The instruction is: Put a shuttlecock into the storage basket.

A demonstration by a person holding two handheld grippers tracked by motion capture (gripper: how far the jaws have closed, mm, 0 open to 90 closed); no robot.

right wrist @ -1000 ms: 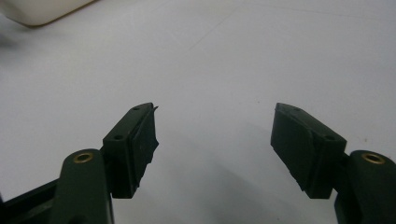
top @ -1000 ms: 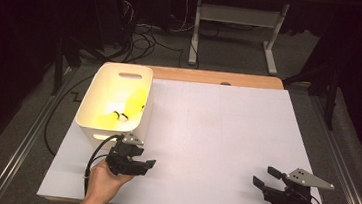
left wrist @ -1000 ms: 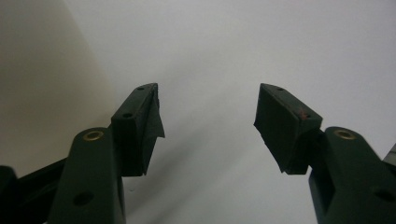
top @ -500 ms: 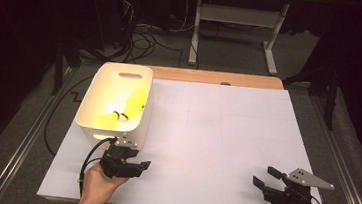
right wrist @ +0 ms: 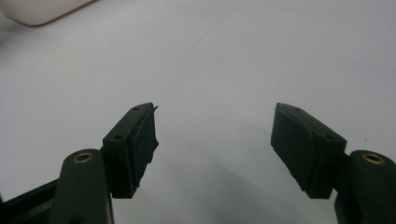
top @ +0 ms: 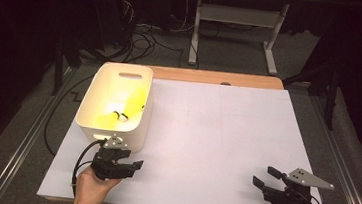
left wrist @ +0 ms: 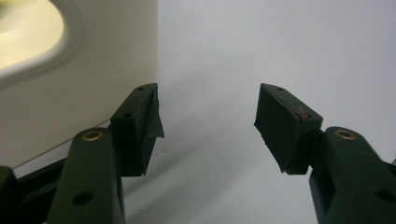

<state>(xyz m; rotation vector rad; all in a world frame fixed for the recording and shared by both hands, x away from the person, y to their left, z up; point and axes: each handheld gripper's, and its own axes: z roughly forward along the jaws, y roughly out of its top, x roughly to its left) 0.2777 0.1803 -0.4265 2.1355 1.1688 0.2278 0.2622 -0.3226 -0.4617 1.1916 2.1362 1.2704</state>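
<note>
Left tool [top: 131, 166] gapes empty at lower left, just below the white tub [top: 116, 126] — yellow items [top: 131, 102] inside; right tool [top: 265, 177], lower right, likewise open on the table [top: 226, 136].

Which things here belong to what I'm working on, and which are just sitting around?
In the job:
- tub
- yellow items in it
- left gripper, open beside the tub
- right gripper, open

Lying about:
- cables on the floor
- metal frame behind the table
</note>
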